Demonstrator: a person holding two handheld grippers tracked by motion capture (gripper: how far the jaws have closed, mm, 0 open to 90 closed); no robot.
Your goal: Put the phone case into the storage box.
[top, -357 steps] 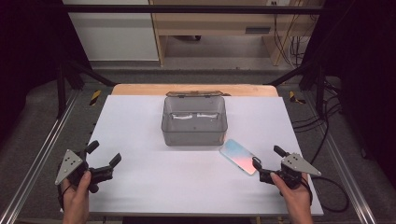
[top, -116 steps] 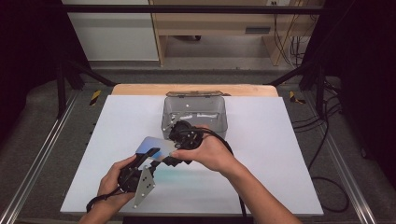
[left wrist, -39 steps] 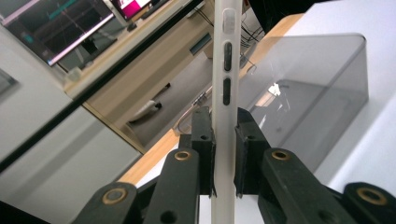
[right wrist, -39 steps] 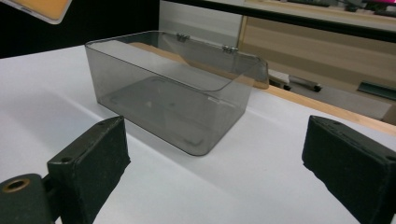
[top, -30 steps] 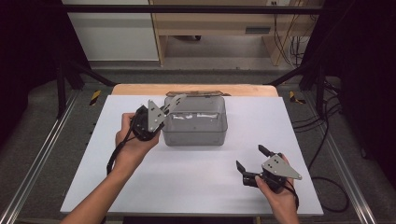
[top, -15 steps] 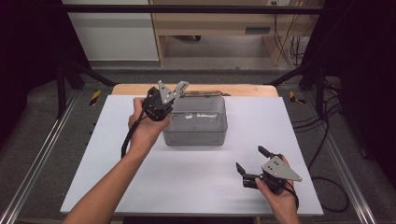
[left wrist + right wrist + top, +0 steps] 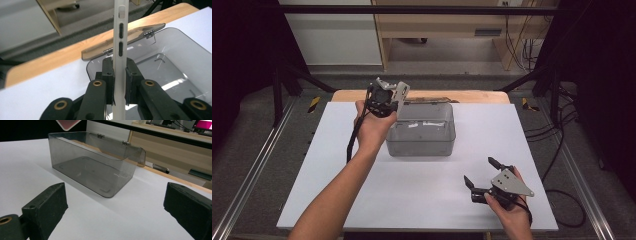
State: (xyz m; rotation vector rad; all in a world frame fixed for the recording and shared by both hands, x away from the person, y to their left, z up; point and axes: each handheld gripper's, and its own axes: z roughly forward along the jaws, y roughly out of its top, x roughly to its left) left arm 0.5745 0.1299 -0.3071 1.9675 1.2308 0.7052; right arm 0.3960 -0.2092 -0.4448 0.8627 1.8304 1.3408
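Observation:
My left gripper [image 7: 387, 100] hovers over the back left corner of a clear grey box [image 7: 421, 130]. It is shut on a phone [image 7: 119, 30] in a pale case, which stands edge-on between the pads [image 7: 108, 75], side buttons toward the camera. The box [image 7: 175, 62] lies open below it, and its hinged lid [image 7: 125, 40] lies flat behind. My right gripper [image 7: 478, 171] rests low near the front right of the white table top [image 7: 337, 190]. It is open with nothing between its jaws, which have just been opening wider. In the right gripper view, the box [image 7: 92, 170] stands beyond them.
A wooden strip [image 7: 482, 96] runs along the table's far edge behind the lid. Metal rails [image 7: 257, 170] flank the table, and cables [image 7: 562, 150] trail on the floor at the right.
My left hand has carried the phone from beside the box's left wall up and back to above its back left corner. The right hand has stayed in place.

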